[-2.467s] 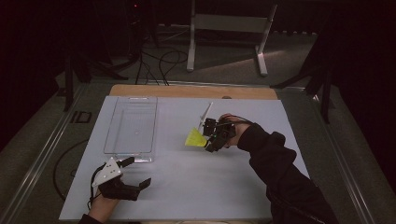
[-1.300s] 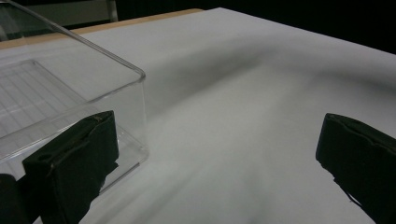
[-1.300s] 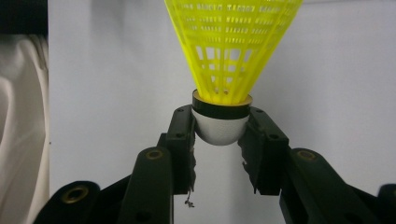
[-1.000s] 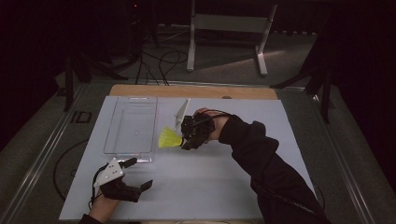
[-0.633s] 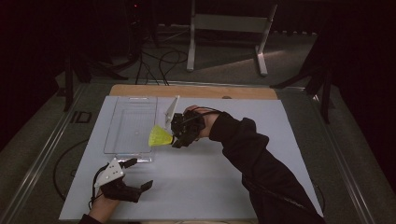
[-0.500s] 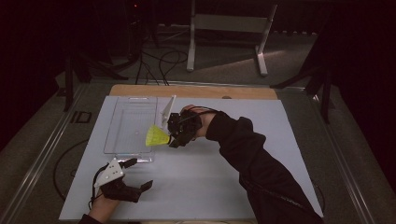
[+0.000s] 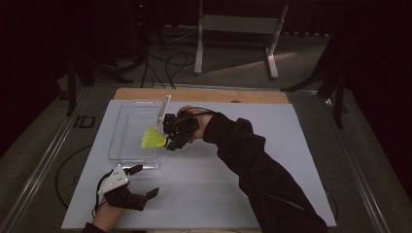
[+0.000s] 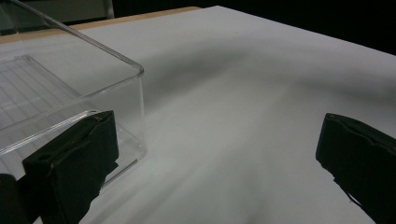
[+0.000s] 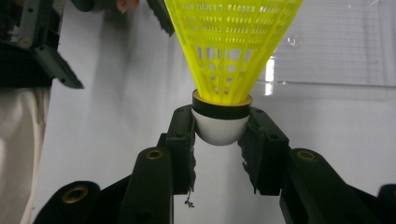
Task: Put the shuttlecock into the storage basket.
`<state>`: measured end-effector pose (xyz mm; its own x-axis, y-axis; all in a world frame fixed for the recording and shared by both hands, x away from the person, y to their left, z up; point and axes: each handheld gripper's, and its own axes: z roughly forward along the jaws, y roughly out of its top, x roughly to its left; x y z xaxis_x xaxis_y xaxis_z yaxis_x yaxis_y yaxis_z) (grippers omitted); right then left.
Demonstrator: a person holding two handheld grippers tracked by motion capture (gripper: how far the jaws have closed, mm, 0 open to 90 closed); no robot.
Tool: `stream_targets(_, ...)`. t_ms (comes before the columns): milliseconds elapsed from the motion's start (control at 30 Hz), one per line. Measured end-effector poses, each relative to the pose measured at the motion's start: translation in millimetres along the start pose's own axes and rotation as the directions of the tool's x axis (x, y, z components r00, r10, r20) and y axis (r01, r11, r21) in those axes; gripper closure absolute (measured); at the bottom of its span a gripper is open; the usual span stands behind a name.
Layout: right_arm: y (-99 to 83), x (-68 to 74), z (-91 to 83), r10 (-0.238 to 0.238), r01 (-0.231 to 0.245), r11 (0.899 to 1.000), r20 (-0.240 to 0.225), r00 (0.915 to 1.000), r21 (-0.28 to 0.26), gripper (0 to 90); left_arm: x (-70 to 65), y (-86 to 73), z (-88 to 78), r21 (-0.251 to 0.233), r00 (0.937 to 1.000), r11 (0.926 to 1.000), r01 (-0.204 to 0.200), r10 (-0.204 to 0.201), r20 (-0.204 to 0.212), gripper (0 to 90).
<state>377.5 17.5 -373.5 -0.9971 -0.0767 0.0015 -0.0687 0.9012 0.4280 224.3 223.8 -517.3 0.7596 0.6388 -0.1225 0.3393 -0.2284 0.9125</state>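
Note:
A yellow plastic shuttlecock (image 7: 152, 139) (image 9: 229, 51) with a white cork nose is pinched by that nose in my right gripper (image 7: 169, 141) (image 9: 219, 130), which is shut on it. Its skirt points left, over the right rim of a clear plastic box (image 7: 131, 133) (image 8: 51, 93) (image 9: 336, 51). My left gripper (image 7: 145, 180) (image 8: 219, 172) rests low on the white mat near the box's front right corner, jaws wide open and nothing between them. One of its fingers (image 8: 74, 158) lies against the box's corner wall.
The white mat (image 7: 272, 145) covers the table, with a wooden strip (image 7: 204, 94) along its far edge. A metal stand (image 7: 238, 34) and cables (image 7: 170, 63) lie on the dark floor beyond. The person's dark sleeve (image 7: 257, 170) crosses the mat's right half.
My right gripper carried the shuttlecock leftward from the mat's middle to the box's right rim. The left gripper stayed put.

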Motion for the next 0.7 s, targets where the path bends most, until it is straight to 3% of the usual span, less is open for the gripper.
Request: stream_targets(700,28.8,-12.6,11.7,-0.018,0.018,0.999,0.004,0.9998,-0.037,66.1,1.2,-0.5,-0.6,-0.003,1.0,1.0,0.006,-0.006,0.005,0.4)
